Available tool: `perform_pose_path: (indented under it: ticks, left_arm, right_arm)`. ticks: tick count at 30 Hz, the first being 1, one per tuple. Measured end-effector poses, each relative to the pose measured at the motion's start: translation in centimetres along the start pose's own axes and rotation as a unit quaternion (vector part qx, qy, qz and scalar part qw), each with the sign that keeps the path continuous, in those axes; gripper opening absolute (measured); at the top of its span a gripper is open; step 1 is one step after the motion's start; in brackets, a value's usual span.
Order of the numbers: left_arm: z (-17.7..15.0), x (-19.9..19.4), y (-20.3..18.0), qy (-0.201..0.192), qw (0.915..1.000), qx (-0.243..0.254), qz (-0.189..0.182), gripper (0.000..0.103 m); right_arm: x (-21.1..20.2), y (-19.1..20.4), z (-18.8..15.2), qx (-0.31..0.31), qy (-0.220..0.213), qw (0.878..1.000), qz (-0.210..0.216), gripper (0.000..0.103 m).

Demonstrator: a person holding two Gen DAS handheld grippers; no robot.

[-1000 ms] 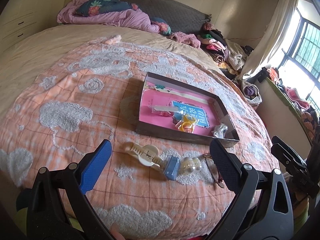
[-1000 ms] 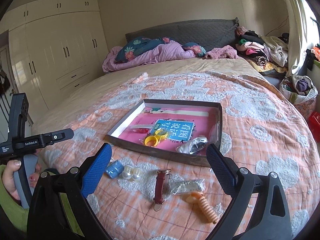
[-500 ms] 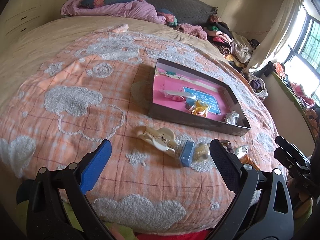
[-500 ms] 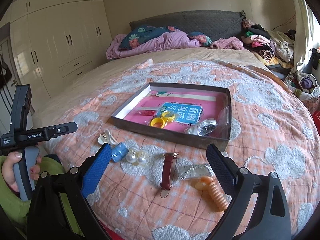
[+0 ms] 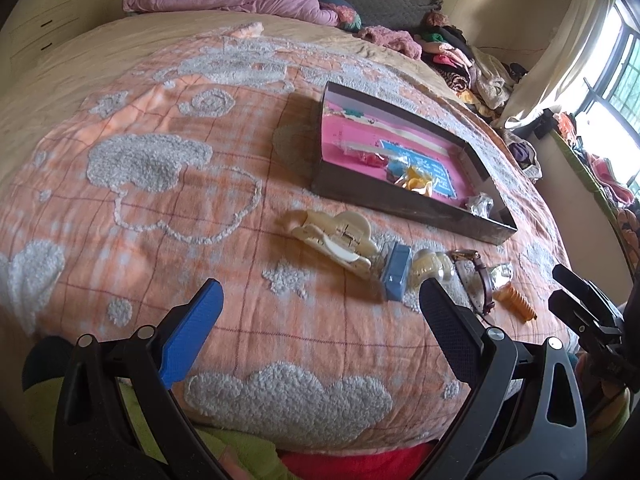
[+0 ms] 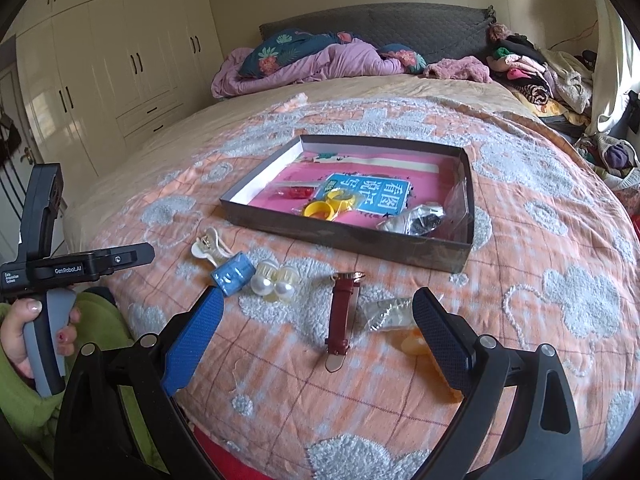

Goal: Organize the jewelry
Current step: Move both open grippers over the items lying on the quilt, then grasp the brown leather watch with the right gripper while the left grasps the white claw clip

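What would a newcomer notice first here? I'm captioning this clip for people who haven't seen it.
Probably the shallow box with its bright pink lining, mid-bed on the orange blanket, already holding yellow rings. Next, the row of loose pieces in front of it: cream hair claw, blue clip, pearl clips, brown watch. Both open tongs frame the foreground, empty.

Home bedroom: bed [image 6: 520,248] w/ quilt, pillows [image 6: 280,52], built-in wardrobes [image 6: 120,60].
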State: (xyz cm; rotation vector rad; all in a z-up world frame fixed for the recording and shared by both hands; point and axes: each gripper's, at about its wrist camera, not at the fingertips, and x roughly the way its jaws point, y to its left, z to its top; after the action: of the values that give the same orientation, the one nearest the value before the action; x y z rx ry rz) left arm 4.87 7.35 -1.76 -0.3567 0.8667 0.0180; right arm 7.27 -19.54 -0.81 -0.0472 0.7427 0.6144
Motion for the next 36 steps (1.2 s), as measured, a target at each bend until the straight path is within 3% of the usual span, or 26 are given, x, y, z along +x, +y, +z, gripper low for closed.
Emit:
perform_pose_path:
  ticks: [5, 15, 26, 36]
  left_arm:
    - [-0.4, 0.9, 0.1, 0.011, 0.9999, -0.003, -0.006, 0.092]
    - [-0.6, 2.6, 0.1, 0.020, 0.9997, -0.007, -0.014, 0.092]
    - [0.3, 4.5, 0.6, 0.028, 0.9978, -0.042, -0.044, 0.092]
    - [1.6, 6.6, 1.5, 0.043, 0.9903, -0.102, -0.083, 0.092]
  right_arm:
    - [1.6, 0.5, -1.0, -0.002, 0.030, 1.000, 0.007, 0.093]
    - [5.3, -0.2, -2.7, 0.019, 0.080, 0.997, 0.010, 0.047]
    - [7.8, -0.9, -2.9, 0.022, 0.091, 0.996, -0.004, 0.032]
    - [9.3, -0.6, -1.8, 0.010, 0.082, 0.997, -0.007, 0.024]
